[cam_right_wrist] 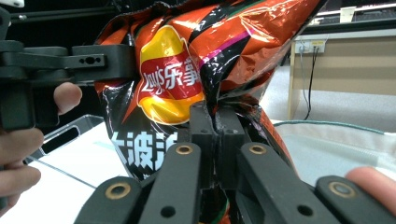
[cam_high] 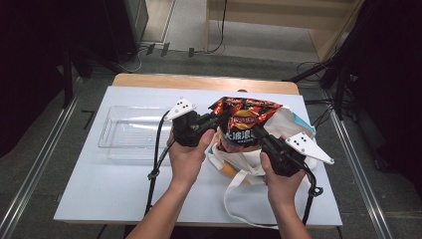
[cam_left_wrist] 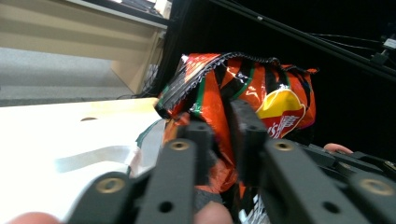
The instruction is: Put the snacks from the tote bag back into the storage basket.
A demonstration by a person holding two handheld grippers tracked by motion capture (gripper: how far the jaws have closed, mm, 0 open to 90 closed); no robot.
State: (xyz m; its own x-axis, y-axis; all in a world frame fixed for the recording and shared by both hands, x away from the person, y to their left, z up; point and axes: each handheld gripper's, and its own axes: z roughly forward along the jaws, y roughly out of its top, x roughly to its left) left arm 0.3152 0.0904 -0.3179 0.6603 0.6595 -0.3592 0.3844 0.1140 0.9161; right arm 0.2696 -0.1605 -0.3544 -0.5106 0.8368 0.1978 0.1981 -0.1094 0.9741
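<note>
1 chip bag [cam_high: 244, 122], pinched by L tool [cam_high: 215, 121] & R tool [cam_high: 258, 134]; 1 tote [cam_high: 293, 124], 1 tray [cam_high: 130, 130].

High view overhead; tong cameras share the crisp bag [cam_high: 245, 122].

I see a clear plastic tray [cam_high: 130, 132] lying on the white tabletop [cam_high: 99, 184], with a wooden bench [cam_high: 278, 15] beyond on the grey floor.
</note>
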